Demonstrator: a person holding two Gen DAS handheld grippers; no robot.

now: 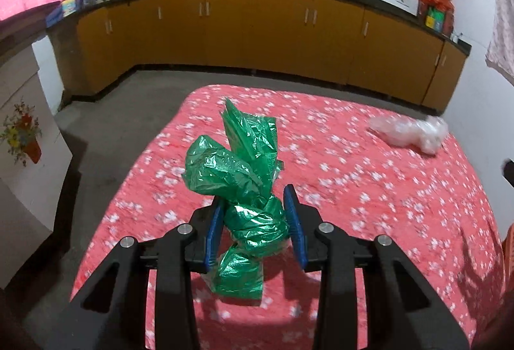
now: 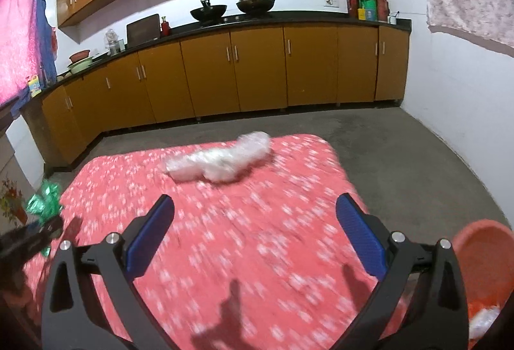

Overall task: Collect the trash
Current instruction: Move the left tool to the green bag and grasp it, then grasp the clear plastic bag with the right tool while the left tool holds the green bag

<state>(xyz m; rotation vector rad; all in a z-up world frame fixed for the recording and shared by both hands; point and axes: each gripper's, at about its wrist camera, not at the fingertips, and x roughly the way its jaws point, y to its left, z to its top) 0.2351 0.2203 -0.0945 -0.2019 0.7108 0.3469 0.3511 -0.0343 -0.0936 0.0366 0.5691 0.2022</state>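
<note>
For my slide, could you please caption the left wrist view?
Left gripper shut on a green bag above the red cloth; a clear bag lies farther off.

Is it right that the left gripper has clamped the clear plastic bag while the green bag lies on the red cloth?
No, swapped. The left wrist view shows the left gripper clamped on the green bag; the clear plastic bag lies on the red cloth.

Both wrist cameras ride just behind their claws, angled down over the red floral table (image 1: 385, 205) toward the yellow cabinets (image 2: 257, 70); both catch the clear plastic wad (image 2: 221, 160) ahead
</note>
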